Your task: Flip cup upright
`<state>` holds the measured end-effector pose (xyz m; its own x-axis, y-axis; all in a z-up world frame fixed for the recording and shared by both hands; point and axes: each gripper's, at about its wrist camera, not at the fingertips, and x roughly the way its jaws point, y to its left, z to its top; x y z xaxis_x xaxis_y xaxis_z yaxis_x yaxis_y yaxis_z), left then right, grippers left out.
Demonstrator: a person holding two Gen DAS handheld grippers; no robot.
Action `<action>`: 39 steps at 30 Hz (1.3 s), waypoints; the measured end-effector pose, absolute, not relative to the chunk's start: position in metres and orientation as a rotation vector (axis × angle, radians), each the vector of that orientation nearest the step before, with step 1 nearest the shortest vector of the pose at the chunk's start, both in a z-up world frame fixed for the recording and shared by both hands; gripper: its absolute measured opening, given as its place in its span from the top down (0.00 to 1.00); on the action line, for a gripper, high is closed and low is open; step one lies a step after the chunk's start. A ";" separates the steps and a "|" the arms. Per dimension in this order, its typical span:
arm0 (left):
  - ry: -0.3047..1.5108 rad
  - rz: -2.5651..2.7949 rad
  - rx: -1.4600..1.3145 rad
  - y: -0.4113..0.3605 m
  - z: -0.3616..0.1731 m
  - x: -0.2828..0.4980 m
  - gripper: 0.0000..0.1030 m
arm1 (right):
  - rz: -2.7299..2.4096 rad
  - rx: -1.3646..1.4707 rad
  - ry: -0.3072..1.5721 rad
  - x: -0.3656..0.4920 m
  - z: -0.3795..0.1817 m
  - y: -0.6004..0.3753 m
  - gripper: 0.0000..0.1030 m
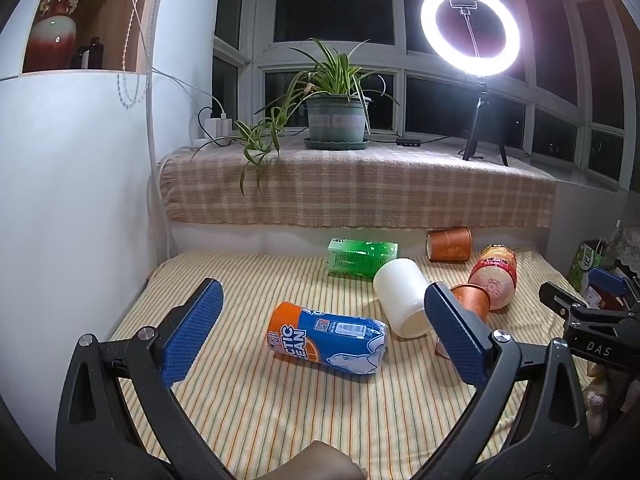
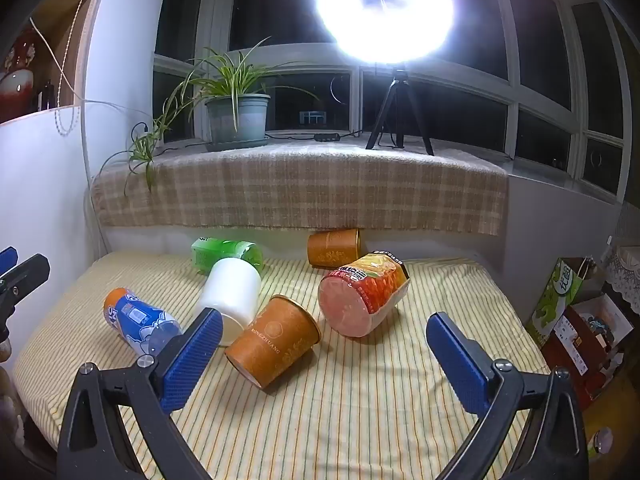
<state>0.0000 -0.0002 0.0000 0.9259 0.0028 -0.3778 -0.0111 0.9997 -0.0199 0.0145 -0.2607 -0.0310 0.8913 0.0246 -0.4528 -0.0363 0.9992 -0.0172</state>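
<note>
On the striped yellow cloth (image 2: 360,408), the white cup (image 2: 232,292) lies on its side and serves as the reference for everything else. Just behind it, toward the window ledge, lies the green bottle (image 2: 224,252); to its left lies the blue and orange bottle (image 2: 140,322), also on its side. Immediately to the cup's right, touching or nearly touching it, an orange paper cup (image 2: 274,340) lies tipped with its rim pointing up and to the right, and further right of that a red noodle tub (image 2: 362,300) rests on its side. A second orange paper cup (image 2: 334,248) lies well behind and to the right of the white cup, against the base of the ledge. The right gripper (image 2: 324,354) hovers in front of the white cup with its blue fingers spread wide, holding nothing. The left gripper (image 1: 324,330) hangs likewise in front of the white cup (image 1: 404,298), jaws wide apart and empty, the blue and orange bottle (image 1: 328,338) between its pads.
</note>
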 end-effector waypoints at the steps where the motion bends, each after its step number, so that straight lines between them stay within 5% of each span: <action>1: 0.389 0.007 -0.022 0.000 0.000 0.000 0.01 | 0.032 -0.025 0.470 0.014 -0.031 -0.261 0.00; 39: 0.418 0.030 -0.029 0.010 -0.011 0.018 0.01 | 0.156 -0.088 0.512 0.058 -0.030 -0.238 0.00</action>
<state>0.0182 0.0099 -0.0112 0.9134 0.0233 -0.4064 -0.0353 0.9991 -0.0221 0.0580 -0.2383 -0.0297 0.8600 0.1264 -0.4943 -0.1703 0.9844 -0.0445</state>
